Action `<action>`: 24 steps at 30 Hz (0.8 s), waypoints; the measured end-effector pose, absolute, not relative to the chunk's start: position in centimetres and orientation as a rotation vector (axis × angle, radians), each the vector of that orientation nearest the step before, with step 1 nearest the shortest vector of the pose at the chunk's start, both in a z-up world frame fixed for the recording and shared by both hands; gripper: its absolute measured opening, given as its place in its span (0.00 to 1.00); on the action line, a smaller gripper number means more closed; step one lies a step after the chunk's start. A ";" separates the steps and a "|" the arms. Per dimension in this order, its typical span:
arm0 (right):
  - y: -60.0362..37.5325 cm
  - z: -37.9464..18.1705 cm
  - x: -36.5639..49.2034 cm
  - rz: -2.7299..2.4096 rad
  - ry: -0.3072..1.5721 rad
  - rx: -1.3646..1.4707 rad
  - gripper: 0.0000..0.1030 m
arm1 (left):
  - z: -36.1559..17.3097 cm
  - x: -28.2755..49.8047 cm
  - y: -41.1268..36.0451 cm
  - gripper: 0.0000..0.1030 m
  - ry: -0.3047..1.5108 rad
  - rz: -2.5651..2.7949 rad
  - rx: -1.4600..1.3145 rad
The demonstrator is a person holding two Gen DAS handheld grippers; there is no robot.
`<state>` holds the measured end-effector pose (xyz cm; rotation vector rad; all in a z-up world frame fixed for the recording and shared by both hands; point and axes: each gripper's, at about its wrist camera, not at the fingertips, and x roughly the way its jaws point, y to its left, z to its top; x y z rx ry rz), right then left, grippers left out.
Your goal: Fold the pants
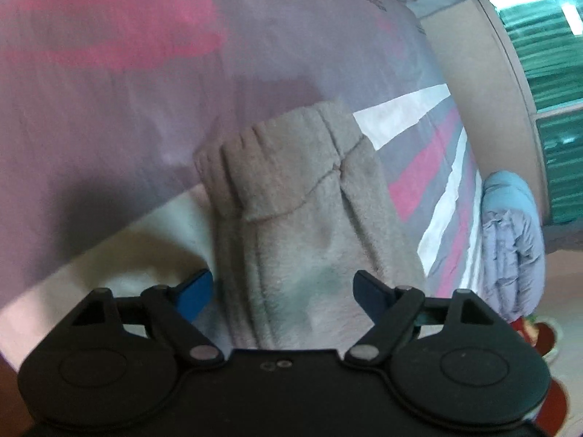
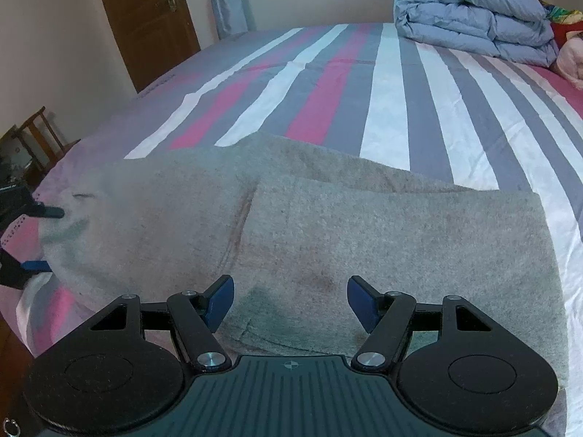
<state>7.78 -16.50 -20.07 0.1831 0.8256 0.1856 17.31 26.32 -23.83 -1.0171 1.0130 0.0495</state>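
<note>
Lining up the waistband grab: left gripper straddles pants, jaws wide, unclamped; right gripper wide, empty (hovering at bed's near edge). Next: pinch.

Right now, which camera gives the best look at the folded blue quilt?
The right wrist view: the blue quilt sits sharp and whole at the bed's far corner. The left wrist view shows only a small, warped, blurry piece of it at the picture's right edge.

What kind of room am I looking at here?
Most likely a bedroom: a bed with a striped sheet, a folded blue duvet at its far end, and a wooden door in the wall behind.
</note>
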 end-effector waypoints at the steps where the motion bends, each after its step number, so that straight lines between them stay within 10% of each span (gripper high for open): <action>1: -16.5 -20.1 7.8 0.185 0.828 0.187 0.67 | -24.3 17.3 26.3 0.74 1.006 0.044 -1.049; 15: -16.9 -20.8 7.8 0.181 0.845 0.207 0.67 | -27.8 16.3 25.8 0.72 0.752 -0.030 -1.310; 19: -17.1 -21.2 7.9 0.183 0.847 0.212 0.67 | -28.9 15.5 25.9 0.25 0.744 -0.003 -1.331; 24: -17.0 -21.4 7.8 0.176 0.839 0.197 0.67 | -27.6 14.2 25.3 0.10 0.740 0.028 -1.216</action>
